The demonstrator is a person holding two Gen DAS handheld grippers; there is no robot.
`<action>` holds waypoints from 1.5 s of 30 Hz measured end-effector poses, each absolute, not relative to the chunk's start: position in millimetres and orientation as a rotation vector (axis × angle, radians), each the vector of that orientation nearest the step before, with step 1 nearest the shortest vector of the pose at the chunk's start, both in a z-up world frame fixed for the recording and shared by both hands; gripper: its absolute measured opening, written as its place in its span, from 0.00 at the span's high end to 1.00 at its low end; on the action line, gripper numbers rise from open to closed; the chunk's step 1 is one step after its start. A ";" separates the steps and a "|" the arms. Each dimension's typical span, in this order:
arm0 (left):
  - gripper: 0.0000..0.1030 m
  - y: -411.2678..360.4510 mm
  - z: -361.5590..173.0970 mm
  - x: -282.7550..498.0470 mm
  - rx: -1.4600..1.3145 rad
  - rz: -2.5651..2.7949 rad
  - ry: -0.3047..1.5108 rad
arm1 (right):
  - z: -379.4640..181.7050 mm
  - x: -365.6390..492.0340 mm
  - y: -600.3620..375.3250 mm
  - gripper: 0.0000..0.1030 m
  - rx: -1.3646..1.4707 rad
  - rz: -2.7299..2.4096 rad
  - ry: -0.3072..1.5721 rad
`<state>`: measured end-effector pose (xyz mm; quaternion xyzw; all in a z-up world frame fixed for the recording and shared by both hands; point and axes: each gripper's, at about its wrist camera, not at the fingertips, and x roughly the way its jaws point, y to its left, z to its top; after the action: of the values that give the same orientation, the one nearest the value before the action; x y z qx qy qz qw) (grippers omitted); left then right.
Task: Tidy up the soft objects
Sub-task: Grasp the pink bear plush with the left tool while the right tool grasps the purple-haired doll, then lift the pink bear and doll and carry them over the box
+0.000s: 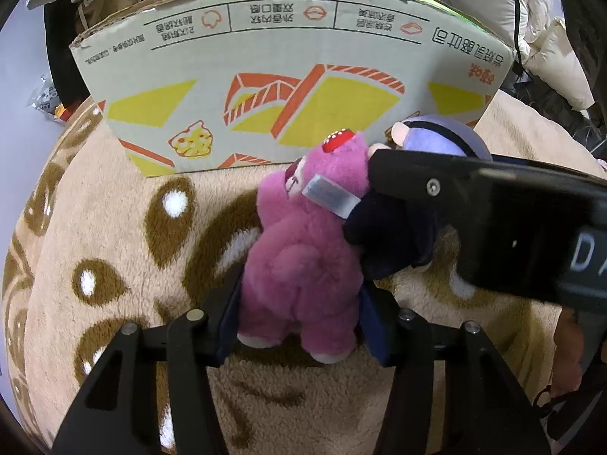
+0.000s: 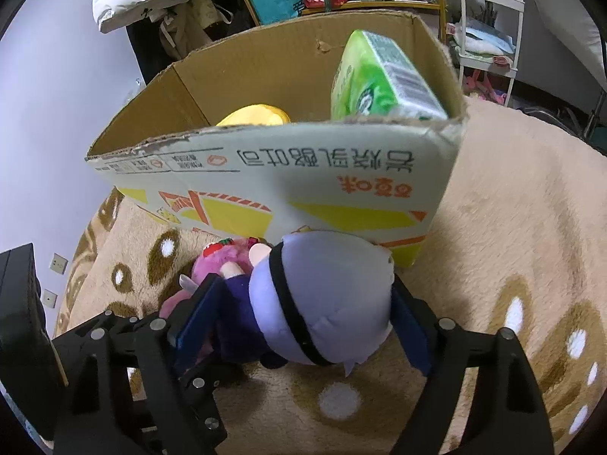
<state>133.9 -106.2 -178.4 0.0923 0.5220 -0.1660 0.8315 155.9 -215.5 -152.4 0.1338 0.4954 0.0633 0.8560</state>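
A pink plush bear (image 1: 303,250) with a strawberry on its head lies on the beige blanket in front of a cardboard box (image 1: 284,57). My left gripper (image 1: 301,314) is shut on its lower body, one pad on each side. Right beside it lies a doll (image 2: 322,288) with a lavender head, a black band and a dark body. My right gripper (image 2: 303,303) straddles the doll, and its pads touch the head and the body. In the left wrist view one right finger (image 1: 455,189) crosses over the doll (image 1: 436,136). The bear (image 2: 224,261) shows to the doll's left.
The open box (image 2: 265,174) holds a green tissue pack (image 2: 379,79) and something yellow and soft (image 2: 254,115). A beige blanket with brown patches (image 2: 512,208) covers the surface. Shelves, a white cart (image 2: 489,19) and padded jackets stand behind.
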 end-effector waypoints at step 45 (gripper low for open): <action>0.54 -50.4 -43.9 62.3 0.116 -0.210 0.678 | -28.6 74.9 -241.5 0.15 0.256 0.075 0.620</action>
<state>62.3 -50.4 -43.9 0.0569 0.3318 -0.1030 0.9360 74.9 -241.5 -28.6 0.1256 0.3044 0.0367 0.9435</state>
